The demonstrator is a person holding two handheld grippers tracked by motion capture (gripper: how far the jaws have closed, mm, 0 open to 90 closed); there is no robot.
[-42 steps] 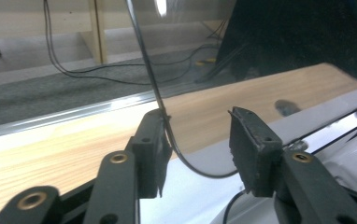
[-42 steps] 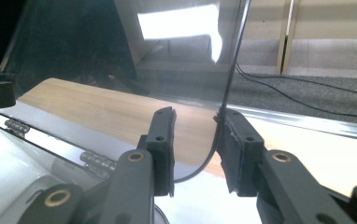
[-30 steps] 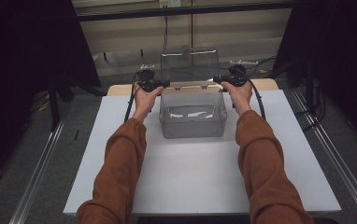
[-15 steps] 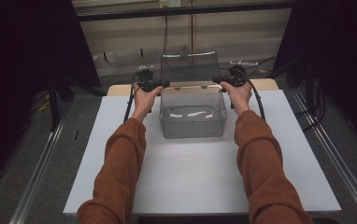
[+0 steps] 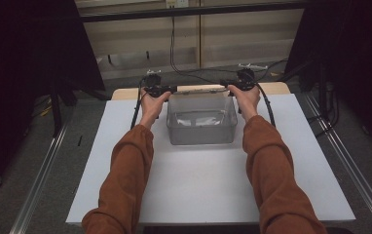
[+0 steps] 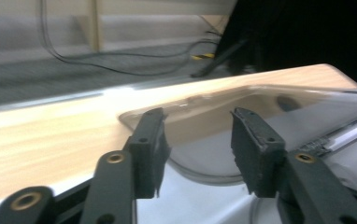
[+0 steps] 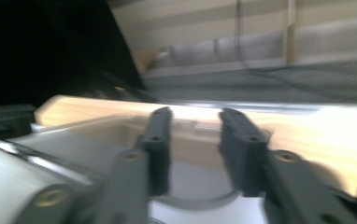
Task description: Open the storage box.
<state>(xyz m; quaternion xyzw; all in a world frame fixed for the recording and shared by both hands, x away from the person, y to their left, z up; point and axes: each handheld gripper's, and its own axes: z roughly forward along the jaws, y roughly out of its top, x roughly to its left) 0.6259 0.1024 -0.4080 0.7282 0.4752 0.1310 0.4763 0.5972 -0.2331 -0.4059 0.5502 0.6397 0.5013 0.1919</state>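
Note:
A clear plastic box (image 5: 201, 132) stands at the far middle of the white tabletop (image 5: 198, 190), with something pale lying inside it. Its clear lid (image 5: 198, 89) lies tipped back flat behind the box. My left gripper (image 5: 172, 89) is at the lid's left end and my right gripper (image 5: 226, 88) at its right end. In the left gripper view the lid's rounded corner (image 6: 260, 95) runs between the jaws of my left gripper (image 6: 197, 140); they have just been opening and no pad presses on it. My right gripper (image 7: 193, 140) also stands apart around the lid's edge (image 7: 97, 133).
A bare wooden strip (image 6: 50, 135) runs behind the white top, under the lid. Cables (image 5: 174, 53) hang down the pale back wall. Metal rails (image 5: 349, 170) flank the table on both sides. Dark screens stand at the left and right.
The lid stood upright behind the box before; now it lies flat backward. Both hands have stayed at its ends.

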